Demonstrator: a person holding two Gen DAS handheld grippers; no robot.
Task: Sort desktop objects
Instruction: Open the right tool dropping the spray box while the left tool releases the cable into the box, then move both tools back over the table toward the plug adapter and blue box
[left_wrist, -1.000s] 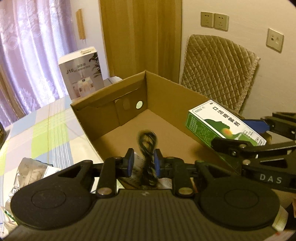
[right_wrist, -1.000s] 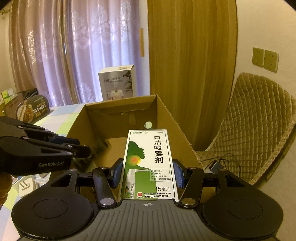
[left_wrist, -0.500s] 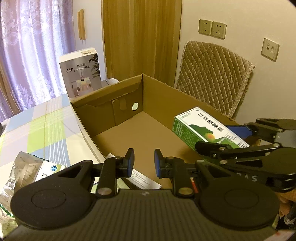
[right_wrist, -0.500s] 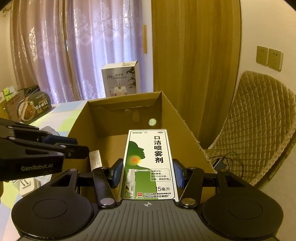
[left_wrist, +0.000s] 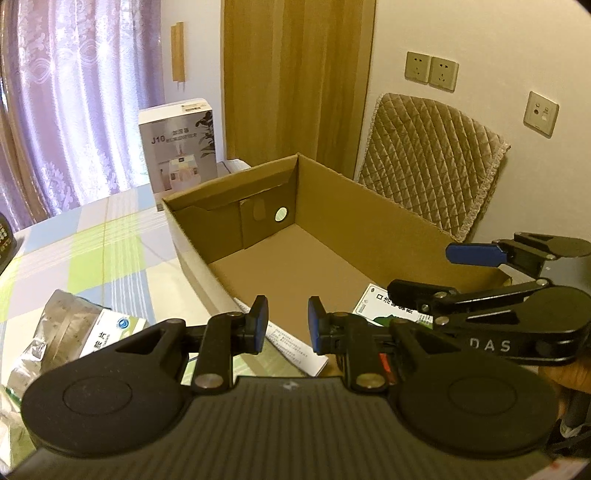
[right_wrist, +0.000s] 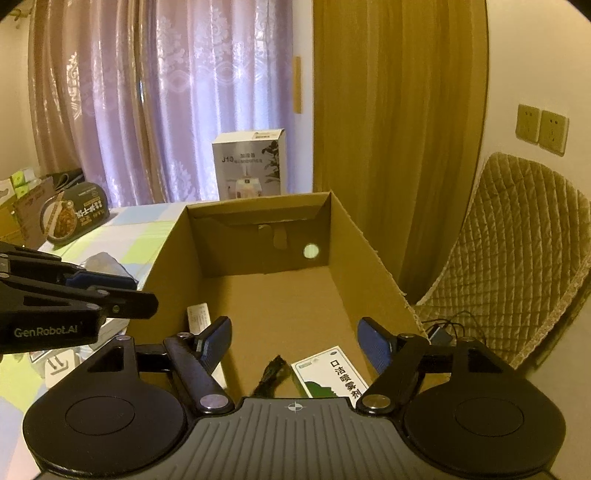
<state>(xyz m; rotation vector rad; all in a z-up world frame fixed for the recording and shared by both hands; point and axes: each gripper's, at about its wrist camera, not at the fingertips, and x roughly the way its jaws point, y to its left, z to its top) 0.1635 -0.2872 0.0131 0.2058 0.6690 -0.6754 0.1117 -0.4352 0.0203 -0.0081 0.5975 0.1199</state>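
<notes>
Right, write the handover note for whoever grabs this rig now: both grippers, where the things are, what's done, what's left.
Left gripper: jaws open, empty, above the near end of the cardboard box.
Right gripper: jaws wide open, empty, above the same end.
In the box: green-and-white spray carton lying flat, black cable beside it, white leaflet along the left wall.
Done: those three are in the box.
Left: silver foil pouch and a blue-and-white packet lie on the tablecloth left of the box; probably next for the left gripper.
</notes>
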